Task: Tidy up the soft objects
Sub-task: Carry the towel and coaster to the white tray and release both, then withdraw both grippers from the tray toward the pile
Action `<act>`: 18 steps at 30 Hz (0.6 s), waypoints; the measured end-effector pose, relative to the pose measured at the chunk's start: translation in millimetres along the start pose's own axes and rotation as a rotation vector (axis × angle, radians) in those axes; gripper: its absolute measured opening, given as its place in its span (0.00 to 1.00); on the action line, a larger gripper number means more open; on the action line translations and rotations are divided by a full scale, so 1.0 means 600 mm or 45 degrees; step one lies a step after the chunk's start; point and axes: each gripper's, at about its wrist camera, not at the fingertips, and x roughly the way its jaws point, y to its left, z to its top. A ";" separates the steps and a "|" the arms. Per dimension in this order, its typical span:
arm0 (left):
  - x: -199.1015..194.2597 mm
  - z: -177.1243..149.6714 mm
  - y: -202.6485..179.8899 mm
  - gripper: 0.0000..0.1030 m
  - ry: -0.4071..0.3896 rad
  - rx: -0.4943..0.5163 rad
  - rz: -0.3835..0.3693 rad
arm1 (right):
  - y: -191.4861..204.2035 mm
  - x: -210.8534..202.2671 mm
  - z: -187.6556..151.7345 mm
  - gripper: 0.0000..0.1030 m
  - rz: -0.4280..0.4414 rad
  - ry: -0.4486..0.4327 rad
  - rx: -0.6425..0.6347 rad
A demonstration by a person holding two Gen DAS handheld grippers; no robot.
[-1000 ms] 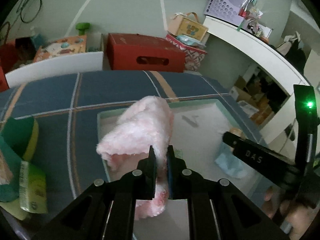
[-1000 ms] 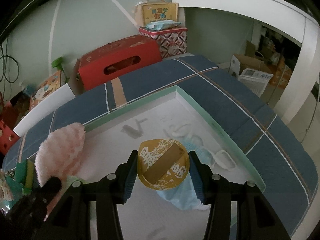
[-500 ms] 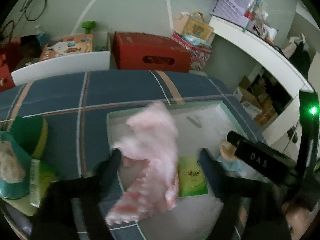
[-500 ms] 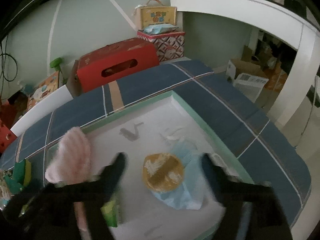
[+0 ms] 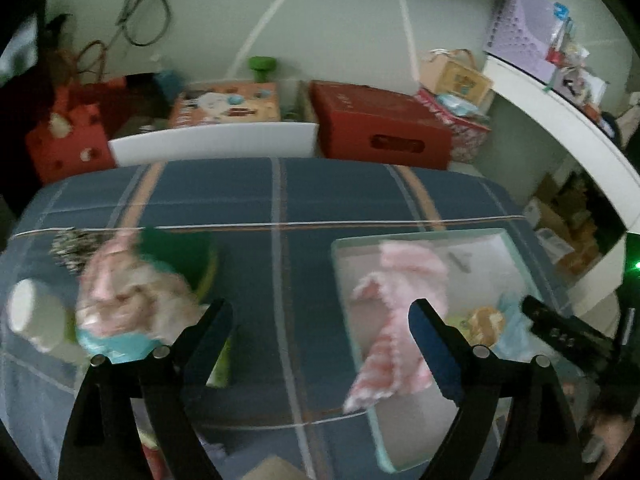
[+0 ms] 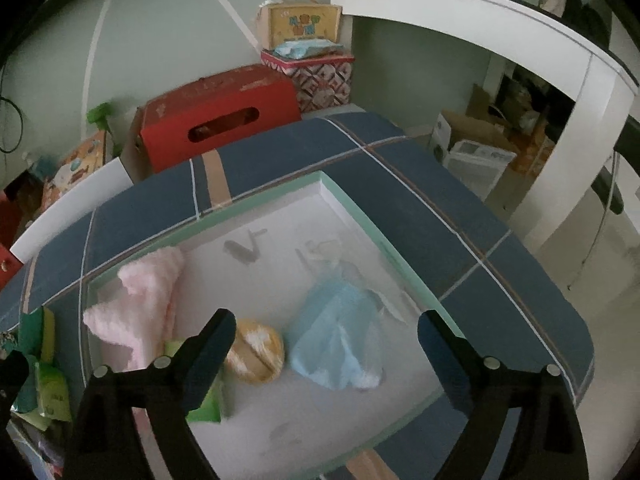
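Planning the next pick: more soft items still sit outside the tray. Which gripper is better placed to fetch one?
Probably left. The left gripper is opening, empty, facing the pile on the bedspread. The right gripper, also opening and empty, hangs over the tray.

One tray holds one pink towel, one yellow pouch, one blue cloth (crumpled).

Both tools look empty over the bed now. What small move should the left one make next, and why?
Probably swing the left tool, jaws opening and empty, toward the pile still on the blanket outside the tray. The pink towel, yellow round item and blue cloth already lie inside.
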 end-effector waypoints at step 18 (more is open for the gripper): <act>-0.104 -0.032 0.188 0.87 -0.043 -0.272 0.332 | 0.080 -0.073 -0.038 0.92 0.111 -0.038 -0.177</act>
